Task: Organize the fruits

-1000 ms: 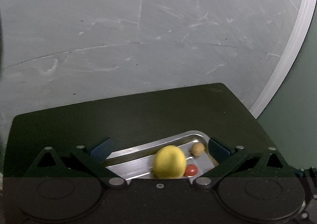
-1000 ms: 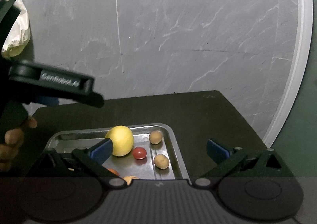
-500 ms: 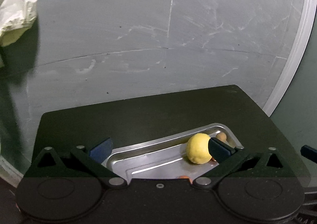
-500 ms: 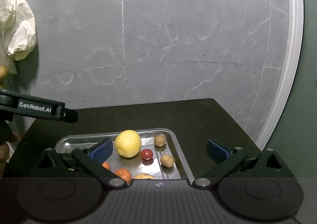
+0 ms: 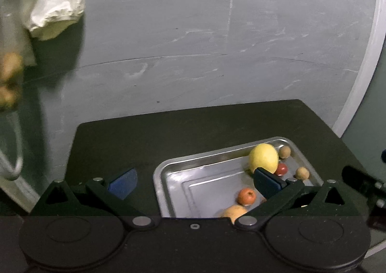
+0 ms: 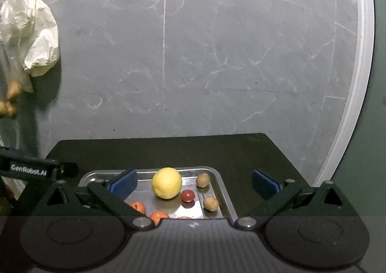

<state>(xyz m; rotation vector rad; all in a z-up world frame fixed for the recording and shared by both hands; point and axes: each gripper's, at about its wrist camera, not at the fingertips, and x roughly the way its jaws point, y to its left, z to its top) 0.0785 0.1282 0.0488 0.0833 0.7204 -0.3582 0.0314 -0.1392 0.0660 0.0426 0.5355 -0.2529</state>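
A steel tray (image 5: 173,176) (image 6: 224,198) sits on a black table (image 5: 193,133) (image 6: 168,150). In it lie a yellow lemon (image 5: 263,158) (image 6: 166,182), a small red fruit (image 5: 281,169) (image 6: 187,195), two small brown fruits (image 5: 285,152) (image 6: 202,180) and orange fruits (image 5: 246,196) (image 6: 159,216). My left gripper (image 5: 194,181) is open and empty above the tray's near left part. My right gripper (image 6: 194,181) is open and empty above the tray's near edge.
A white plastic bag (image 5: 50,0) (image 6: 29,39) hangs at the far left with small brown fruits (image 5: 8,70) (image 6: 12,89) under it. A grey stone floor (image 6: 217,56) lies beyond the table. A white curved edge (image 6: 357,80) runs at the right.
Both grippers have drawn back and up from the tray, so more of it shows. The lemon rolled to a stop in the tray. The left gripper swung left.
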